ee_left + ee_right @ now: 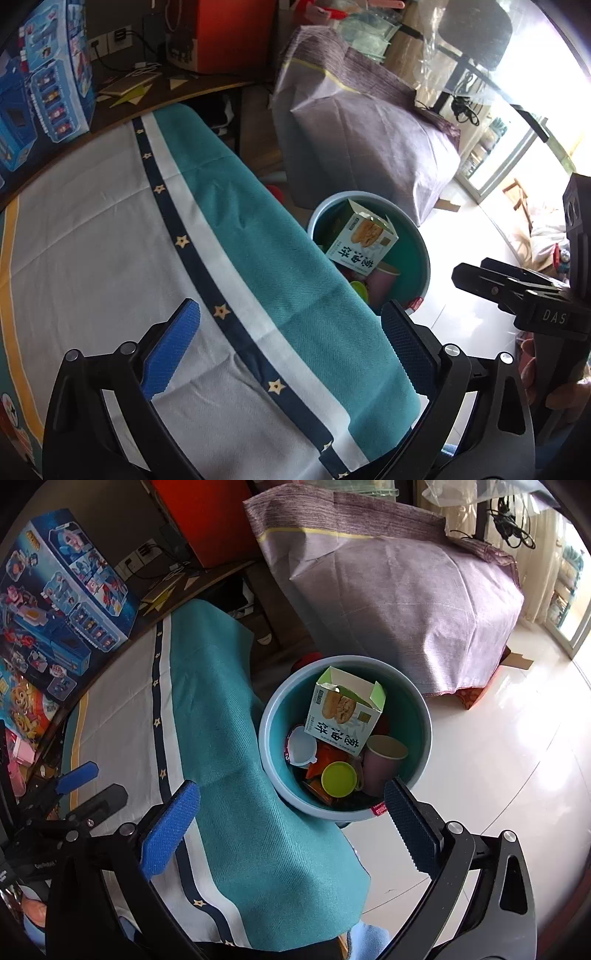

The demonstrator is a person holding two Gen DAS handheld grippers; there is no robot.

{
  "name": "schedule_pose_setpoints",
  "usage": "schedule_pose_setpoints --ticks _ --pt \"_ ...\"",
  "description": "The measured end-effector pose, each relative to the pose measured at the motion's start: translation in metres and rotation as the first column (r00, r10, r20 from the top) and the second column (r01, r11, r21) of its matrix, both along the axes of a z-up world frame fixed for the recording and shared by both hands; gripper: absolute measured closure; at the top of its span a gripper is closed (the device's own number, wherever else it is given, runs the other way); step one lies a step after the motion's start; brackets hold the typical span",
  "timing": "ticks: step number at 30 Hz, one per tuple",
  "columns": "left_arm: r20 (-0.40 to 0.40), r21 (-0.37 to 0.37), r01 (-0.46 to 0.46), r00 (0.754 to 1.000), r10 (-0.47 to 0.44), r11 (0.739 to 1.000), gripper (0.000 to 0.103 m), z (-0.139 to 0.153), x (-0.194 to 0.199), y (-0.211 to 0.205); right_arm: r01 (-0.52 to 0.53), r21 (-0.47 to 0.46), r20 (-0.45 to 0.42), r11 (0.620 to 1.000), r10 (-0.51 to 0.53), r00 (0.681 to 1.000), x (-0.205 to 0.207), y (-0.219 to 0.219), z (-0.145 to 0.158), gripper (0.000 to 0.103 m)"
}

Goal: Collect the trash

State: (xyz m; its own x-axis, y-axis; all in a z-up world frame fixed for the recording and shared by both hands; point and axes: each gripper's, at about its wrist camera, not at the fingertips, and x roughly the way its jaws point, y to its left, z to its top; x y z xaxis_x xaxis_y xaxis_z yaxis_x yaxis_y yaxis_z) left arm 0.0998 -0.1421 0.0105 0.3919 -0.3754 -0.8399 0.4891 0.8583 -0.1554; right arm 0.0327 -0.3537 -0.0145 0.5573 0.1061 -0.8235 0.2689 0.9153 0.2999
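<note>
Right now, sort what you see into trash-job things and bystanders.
Job:
- blue trash bin
- biscuit box
- pink paper cup
- yellow-green lid
- left gripper, open
- right gripper, open

Bystanders:
- toy box
- star-trimmed tablecloth
- purple-covered bundle

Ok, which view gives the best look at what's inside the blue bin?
The right wrist view: it looks almost straight down into the bin, showing the snack box, pink cup and yellow-green lid. In the left wrist view, the tablecloth hides the bin's near side, so mostly the box shows.
</note>
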Motion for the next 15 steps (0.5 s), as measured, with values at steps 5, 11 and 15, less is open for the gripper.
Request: schedule_pose_setpoints --ticks 5,11,15 --pt "0.032 -0.032 -0.065 0.997 0.066 0.997 0.004 0.014 -0.016 0.03 -0.021 -0.043 -0.004 0.999 0.021 1.0 -0.014 0.016 0.005 0.007" --pt "0.068 -0.021 -0.106 0.992 0.107 0.994 0.004 0.023 -0.03 0.049 -0.043 -0.088 0.006 0.995 0.043 0.999 -0.028 0.034 0.013 0.007" --pt "0.06 -0.032 -0.124 0.99 0.125 0.992 0.004 0.023 -0.037 0.059 -0.048 -0.113 0.01 0.992 0.049 0.999 -0.034 0.04 0.017 0.007"
